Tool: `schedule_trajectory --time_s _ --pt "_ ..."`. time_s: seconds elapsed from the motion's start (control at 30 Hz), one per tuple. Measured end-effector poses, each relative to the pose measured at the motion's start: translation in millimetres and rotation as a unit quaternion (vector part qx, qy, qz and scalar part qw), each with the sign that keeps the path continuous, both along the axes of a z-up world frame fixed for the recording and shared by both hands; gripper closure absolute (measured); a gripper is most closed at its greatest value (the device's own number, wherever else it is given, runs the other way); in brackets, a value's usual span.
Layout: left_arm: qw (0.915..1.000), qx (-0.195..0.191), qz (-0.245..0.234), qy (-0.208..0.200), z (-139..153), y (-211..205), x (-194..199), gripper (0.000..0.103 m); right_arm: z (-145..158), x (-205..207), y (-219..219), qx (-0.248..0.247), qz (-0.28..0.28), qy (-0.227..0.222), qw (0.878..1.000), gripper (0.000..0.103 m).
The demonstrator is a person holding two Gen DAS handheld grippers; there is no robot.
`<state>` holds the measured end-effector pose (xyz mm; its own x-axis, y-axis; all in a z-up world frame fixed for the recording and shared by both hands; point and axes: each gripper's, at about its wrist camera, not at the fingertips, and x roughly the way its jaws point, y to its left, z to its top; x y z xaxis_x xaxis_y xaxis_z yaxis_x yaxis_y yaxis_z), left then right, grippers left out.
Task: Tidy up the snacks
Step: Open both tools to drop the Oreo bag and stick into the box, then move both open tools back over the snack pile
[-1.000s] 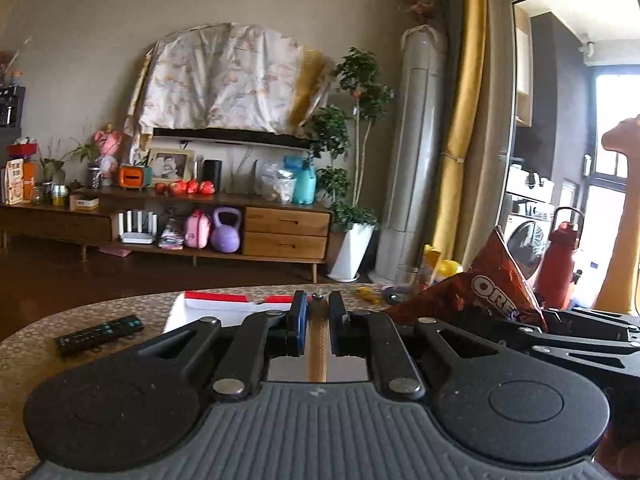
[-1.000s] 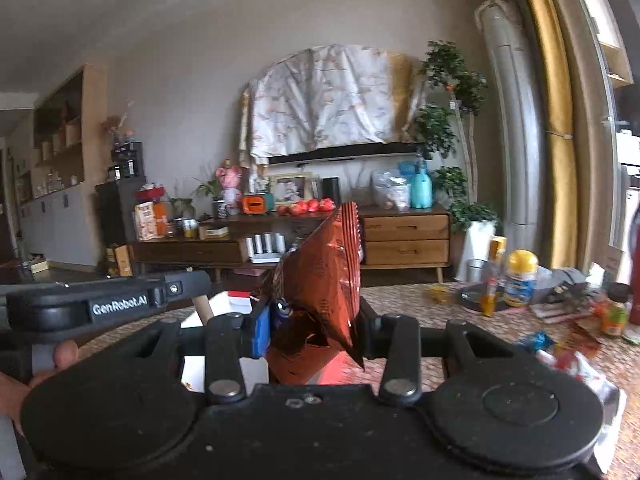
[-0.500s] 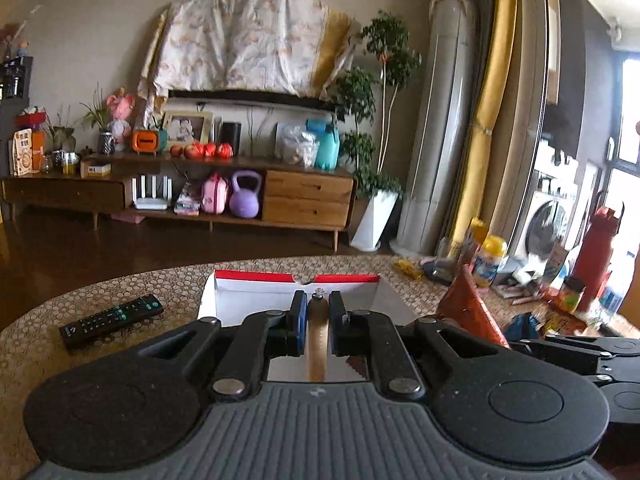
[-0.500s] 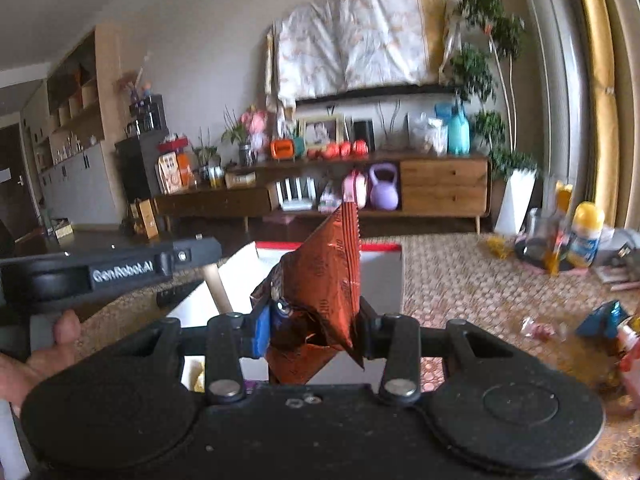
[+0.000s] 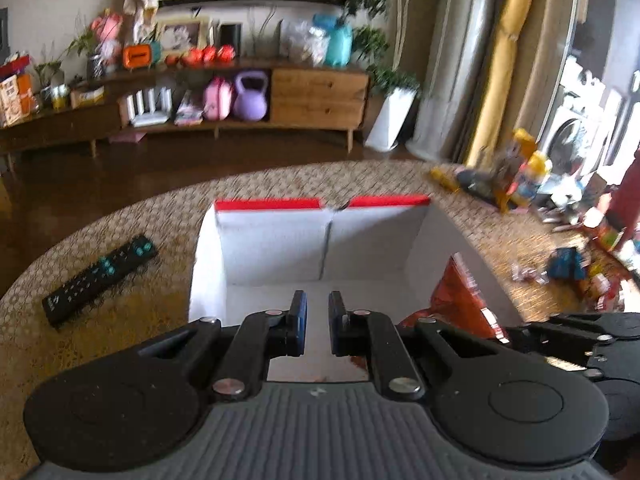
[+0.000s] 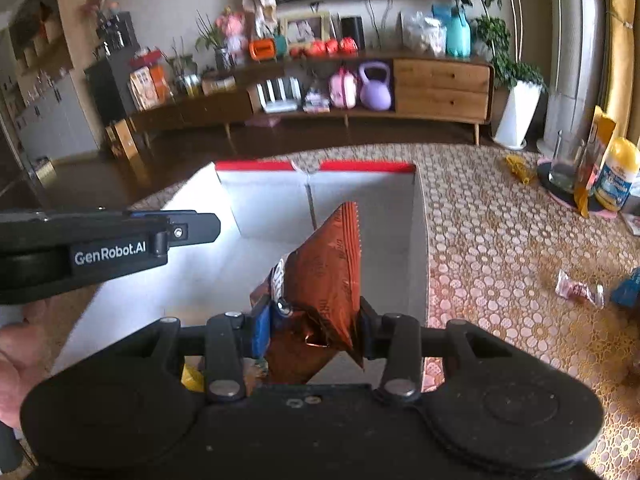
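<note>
left gripper [image 5: 318, 326] empty, jaws closed, over white box [image 5: 276, 240]; orange snack bag [image 5: 460, 300] at box's right wall.

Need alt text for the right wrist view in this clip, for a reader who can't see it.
The right gripper is clamped on an orange-brown snack bag above an open white box with red-edged flaps. The left gripper reaches in from the left; loose wrappers lie on the patterned table.

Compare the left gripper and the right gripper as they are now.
The right gripper is shut on an orange snack bag; the left gripper is shut and holds nothing. The right gripper's fingers stand wider apart, spread by the bag, while the left gripper's are nearly together. Both are black and point down into the open white box.
</note>
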<state>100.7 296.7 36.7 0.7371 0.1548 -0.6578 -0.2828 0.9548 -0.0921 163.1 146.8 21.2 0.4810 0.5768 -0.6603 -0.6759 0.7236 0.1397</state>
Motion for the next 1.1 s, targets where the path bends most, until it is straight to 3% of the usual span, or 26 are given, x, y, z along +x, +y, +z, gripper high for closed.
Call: schedule_trajectory --time_s 0.4,0.43,0.5,0.53,0.57,0.8,0.9,1.03,1.1 --pt "0.9998 -0.017 -0.003 0.006 -12 -6 -6 0.089 0 3 6 -0.018 -0.001 -0.011 1.0 0.057" --pt "0.9999 -0.015 -0.002 0.005 -10 -8 -8 0.081 1 1 4 -0.015 -0.001 -0.015 1.0 0.053" --pt "0.9999 -0.011 0.004 0.002 -8 -10 -10 0.055 3 -3 1 -0.018 -0.004 -0.031 0.999 0.048" --pt "0.9999 -0.01 0.009 -0.003 -6 -11 -14 0.03 5 -1 0 -0.018 -0.003 -0.038 0.999 0.047" --pt "0.9998 -0.011 0.015 -0.01 -4 -11 -16 0.019 6 -2 -2 -0.018 -0.003 -0.042 0.999 0.047" --pt "0.9989 -0.003 0.028 -0.039 16 -23 -33 0.017 20 -13 -31 0.012 -0.014 -0.067 0.998 0.047" --pt "0.9984 -0.001 0.025 -0.05 22 -33 -39 0.013 26 -22 -52 0.026 -0.035 -0.096 0.994 0.046" --pt "0.9967 0.007 0.008 -0.08 33 -55 -50 0.001 31 -26 -81 0.054 -0.06 -0.103 0.991 0.04" --pt "0.9958 0.012 0.0 -0.091 38 -68 -54 0.0 32 -28 -99 0.064 -0.076 -0.109 0.989 0.038"
